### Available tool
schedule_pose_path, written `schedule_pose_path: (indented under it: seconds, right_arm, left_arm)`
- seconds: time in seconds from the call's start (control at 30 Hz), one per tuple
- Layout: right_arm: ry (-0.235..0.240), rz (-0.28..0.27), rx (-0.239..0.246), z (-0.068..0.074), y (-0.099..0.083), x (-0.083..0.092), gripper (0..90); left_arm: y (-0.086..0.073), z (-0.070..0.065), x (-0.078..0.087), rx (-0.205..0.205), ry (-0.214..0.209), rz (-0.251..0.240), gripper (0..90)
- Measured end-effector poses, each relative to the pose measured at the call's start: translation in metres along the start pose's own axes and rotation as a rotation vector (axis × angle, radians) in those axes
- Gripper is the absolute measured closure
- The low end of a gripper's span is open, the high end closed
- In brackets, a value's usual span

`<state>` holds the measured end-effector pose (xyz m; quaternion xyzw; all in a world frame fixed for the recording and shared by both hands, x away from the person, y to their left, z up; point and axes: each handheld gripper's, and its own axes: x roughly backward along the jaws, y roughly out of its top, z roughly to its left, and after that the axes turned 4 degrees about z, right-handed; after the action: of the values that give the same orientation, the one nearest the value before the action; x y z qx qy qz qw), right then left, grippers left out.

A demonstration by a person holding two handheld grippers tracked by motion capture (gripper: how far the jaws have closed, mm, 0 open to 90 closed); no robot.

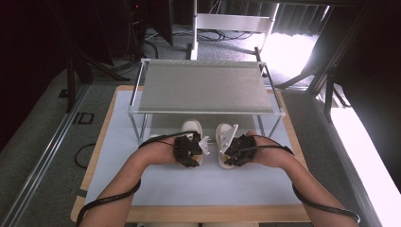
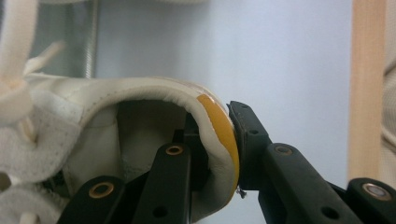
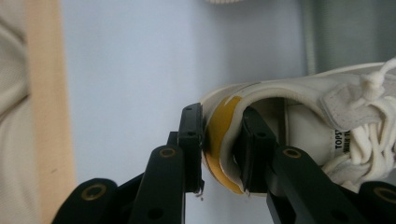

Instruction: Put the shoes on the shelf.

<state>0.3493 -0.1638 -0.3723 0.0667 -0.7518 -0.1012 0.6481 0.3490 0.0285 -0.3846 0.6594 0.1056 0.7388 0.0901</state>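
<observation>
Two white sneakers sit side by side on the white mat near the middle of the worktop, toes pointing toward the far edge and partly under the front edge of a metal rack. The left sneaker [image 1: 191,127] is gripped at its heel: in the left gripper view one black jaw sits inside the shoe opening and the other presses the yellow heel tab [image 2: 219,135] from outside, so the left gripper [image 1: 190,150] is clamped on the heel collar. The right sneaker [image 1: 226,134] is held the same way by the right gripper [image 1: 239,151], its jaws pinching the yellow heel patch [image 3: 219,130] and collar between them; white laces [image 3: 373,135] show further along. Both forearms come in from the near edge, cables trailing. The rack [image 1: 208,87] stands at the far half of the worktop [image 1: 101,142], its flat grey shelf raised on thin legs.
</observation>
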Motion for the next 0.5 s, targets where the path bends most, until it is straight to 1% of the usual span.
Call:
schedule_pose_path:
  seconds: [0.03, 0.1, 0.13, 0.17, 0.23, 0.27, 0.3, 0.33, 0.37, 0.4, 0.43, 0.47, 0.5]
  right_arm:
    - [-0.005, -0.008, -0.012, -0.002, 0.0, 0.0, 73.6]
    - [-0.031, -0.014, -0.011, -0.007, 0.0, -0.002, 73.6]
    - [-0.034, -0.02, -0.017, -0.01, 0.0, -0.003, 73.6]
    - [-0.035, -0.021, -0.018, -0.011, 0.0, -0.004, 73.5]
    - [-0.026, -0.024, -0.023, -0.016, 0.0, -0.007, 73.4]
    - [-0.026, -0.024, -0.023, -0.016, 0.0, -0.007, 73.4]
    - [-0.027, -0.027, -0.03, -0.019, 0.0, -0.009, 73.4]
    - [-0.032, -0.017, -0.026, -0.024, 0.002, -0.013, 73.4]
    - [-0.035, -0.019, -0.031, -0.027, 0.003, -0.015, 73.5]
    - [-0.034, -0.017, -0.028, -0.028, 0.004, -0.016, 73.4]
    - [-0.039, -0.018, -0.034, -0.032, 0.005, -0.018, 73.4]
    - [-0.039, -0.018, -0.034, -0.032, 0.005, -0.018, 73.4]
    - [-0.043, -0.016, -0.028, -0.035, 0.007, -0.021, 73.4]
  left_arm:
    - [0.0, 0.003, -0.001, 0.004, 0.004, -0.017, 78.1]
    - [-0.002, 0.008, -0.004, -0.028, -0.004, -0.037, 78.4]
    - [-0.002, 0.009, -0.005, -0.03, -0.01, -0.038, 78.5]
    - [-0.002, 0.011, -0.007, -0.046, -0.019, -0.044, 78.5]
    - [-0.001, 0.017, -0.012, -0.048, -0.031, -0.049, 78.5]
    - [-0.001, 0.017, -0.012, -0.048, -0.031, -0.049, 78.5]
    - [-0.001, 0.017, -0.012, -0.048, -0.031, -0.049, 78.5]
    - [-0.001, 0.027, -0.02, -0.052, -0.016, -0.044, 78.6]
    - [-0.001, 0.03, -0.021, -0.057, -0.015, -0.043, 78.6]
    - [-0.001, 0.033, -0.023, -0.049, -0.016, -0.049, 78.7]
    - [0.0, 0.035, -0.025, -0.046, -0.021, -0.053, 78.7]
    - [0.0, 0.035, -0.025, -0.046, -0.021, -0.053, 78.7]
    - [0.0, 0.038, -0.026, -0.047, -0.025, -0.057, 78.7]
